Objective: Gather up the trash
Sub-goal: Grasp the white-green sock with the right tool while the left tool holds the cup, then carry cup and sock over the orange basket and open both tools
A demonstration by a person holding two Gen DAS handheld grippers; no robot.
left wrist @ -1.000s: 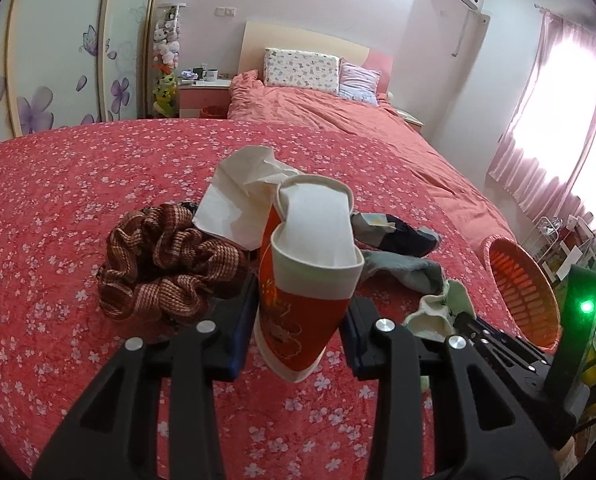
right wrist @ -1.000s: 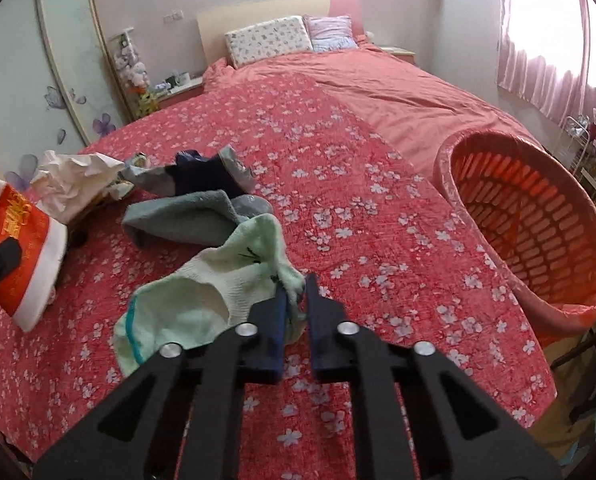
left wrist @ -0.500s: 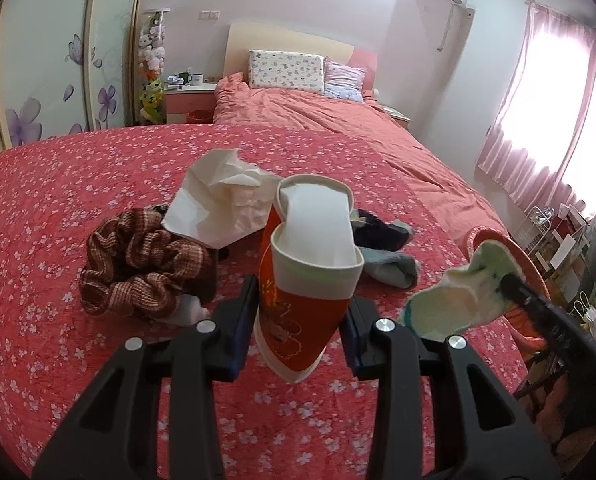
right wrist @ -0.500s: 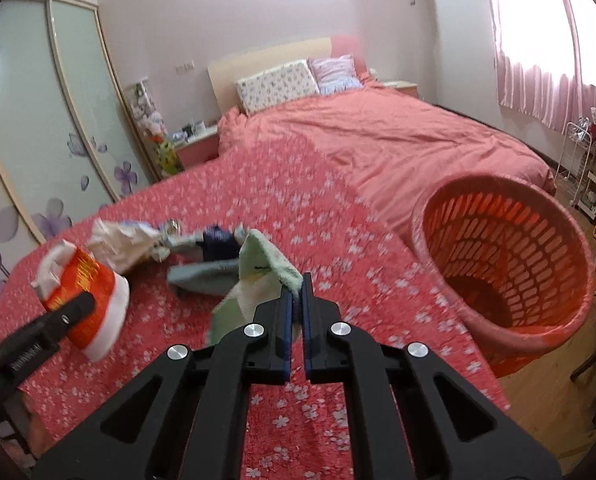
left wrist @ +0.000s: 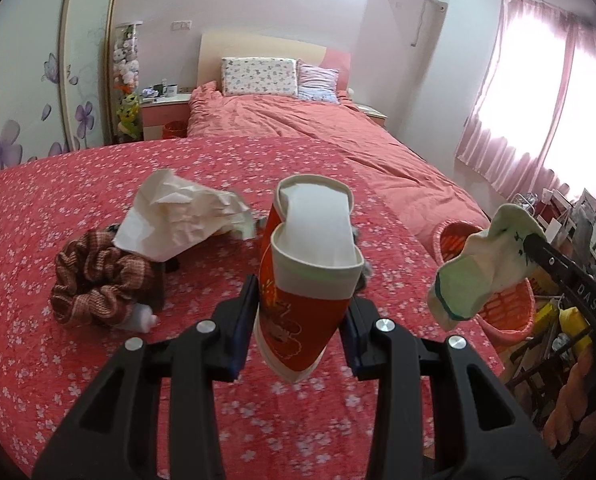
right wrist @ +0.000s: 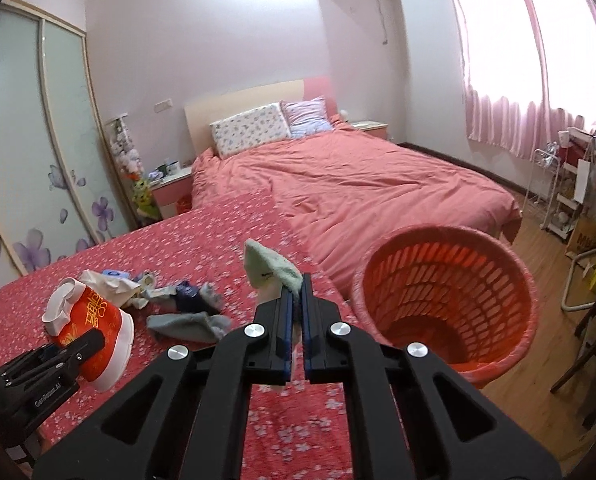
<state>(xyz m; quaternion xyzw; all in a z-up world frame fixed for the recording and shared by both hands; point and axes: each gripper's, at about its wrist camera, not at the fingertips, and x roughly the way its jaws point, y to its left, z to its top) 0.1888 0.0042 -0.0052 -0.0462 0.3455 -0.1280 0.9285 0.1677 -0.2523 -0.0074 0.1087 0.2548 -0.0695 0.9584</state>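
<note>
My left gripper is shut on a squashed red and white paper cup, held above the red floral bedspread; the cup shows at the left in the right wrist view. My right gripper is shut on a pale green sock, lifted off the bed just left of the orange basket. In the left wrist view the sock hangs in front of the basket. Crumpled white paper lies on the bed.
A brown checked scrunchie and a small white bottle lie left of the cup. A grey sock and a dark blue sock lie on the bedspread. A chair and shelves with clutter stand at right on the wooden floor.
My right gripper has lifted the green sock off the bed and carried it right, close to the orange basket. My left gripper has raised the cup slightly, still shut on it.
</note>
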